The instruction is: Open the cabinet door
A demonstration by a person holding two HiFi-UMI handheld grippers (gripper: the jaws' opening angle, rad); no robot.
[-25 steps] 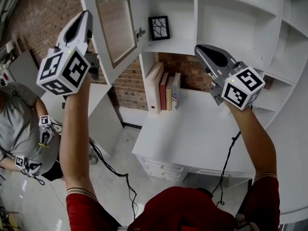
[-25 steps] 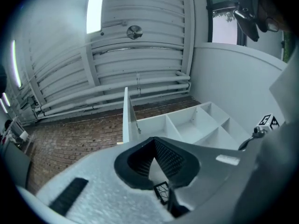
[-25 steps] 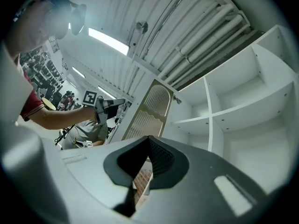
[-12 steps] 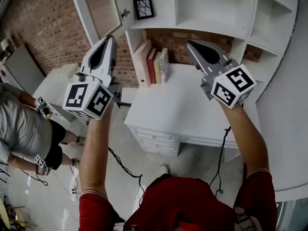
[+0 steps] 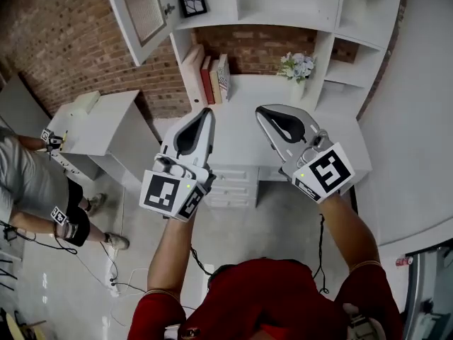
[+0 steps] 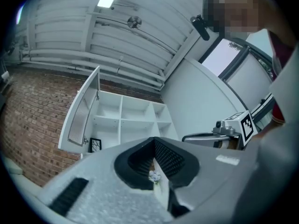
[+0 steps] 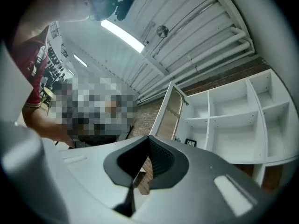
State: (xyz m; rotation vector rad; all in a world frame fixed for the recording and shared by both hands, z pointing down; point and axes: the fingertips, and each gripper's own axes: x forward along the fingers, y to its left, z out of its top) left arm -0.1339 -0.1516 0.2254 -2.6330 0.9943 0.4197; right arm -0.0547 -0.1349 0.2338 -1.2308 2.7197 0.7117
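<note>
The white cabinet door [image 5: 141, 9] with its ribbed glass pane stands swung open at the top left of the head view, hinged on the white shelf unit [image 5: 283, 6]. Both grippers are held low and well away from it, side by side above the desk front. My left gripper [image 5: 204, 113] is shut with nothing in it. My right gripper [image 5: 263, 112] also has its jaws together and empty. In the left gripper view the open door [image 6: 81, 108] shows far beyond the left gripper [image 6: 154, 157]. In the right gripper view the door [image 7: 170, 111] is seen edge-on past the right gripper [image 7: 147, 155].
A white desk [image 5: 248, 98] under the shelves carries books [image 5: 205, 73] and a vase of flowers [image 5: 297, 68]. A framed picture [image 5: 192, 1] stands on a shelf. A low white table [image 5: 106, 115] is at the left, where another person [image 5: 28, 183] stands. Cables lie on the floor [image 5: 106, 261].
Both grippers have come down and back from the cabinet, ending close together in front of the desk. The door stays open. Both jaws stay closed.
</note>
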